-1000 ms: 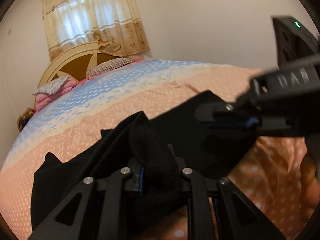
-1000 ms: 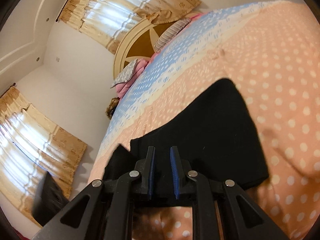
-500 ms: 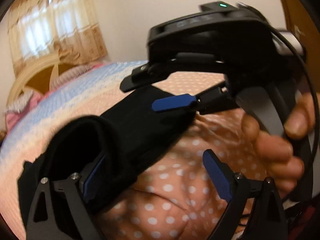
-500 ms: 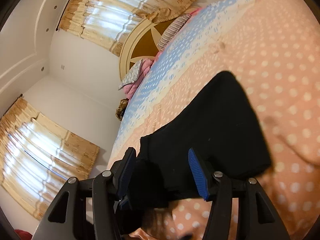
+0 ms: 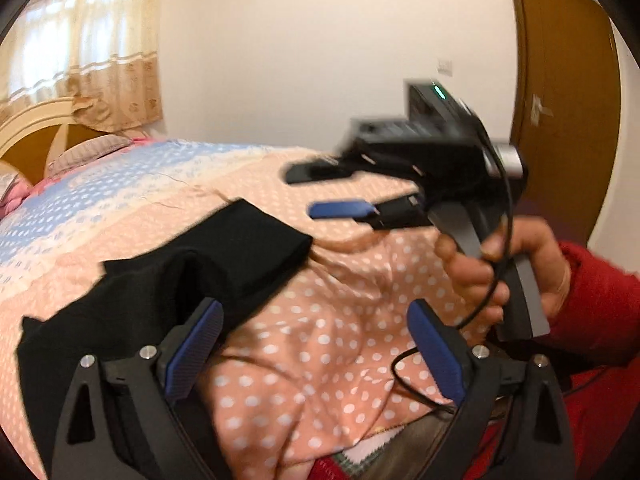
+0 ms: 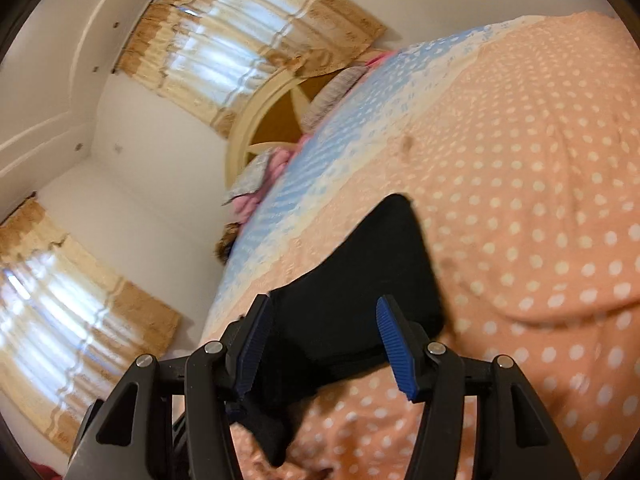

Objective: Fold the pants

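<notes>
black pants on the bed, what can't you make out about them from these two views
- Black pants, left wrist view: near end hidden behind the left tool; how many layers are folded is lost in flat black.
- Right wrist view: near edge covered by the right tool.
- Right tool, left wrist view: motion-blurred, detail unclear.

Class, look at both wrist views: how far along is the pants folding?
Done: the black pants lie on the dotted bedspread as a compact folded bundle. In hand: nothing; the left gripper and right gripper both have open jaws, no pad pressing the cloth. Left: the near edge looks bunched and uneven, so probably tidying or one more fold.
</notes>
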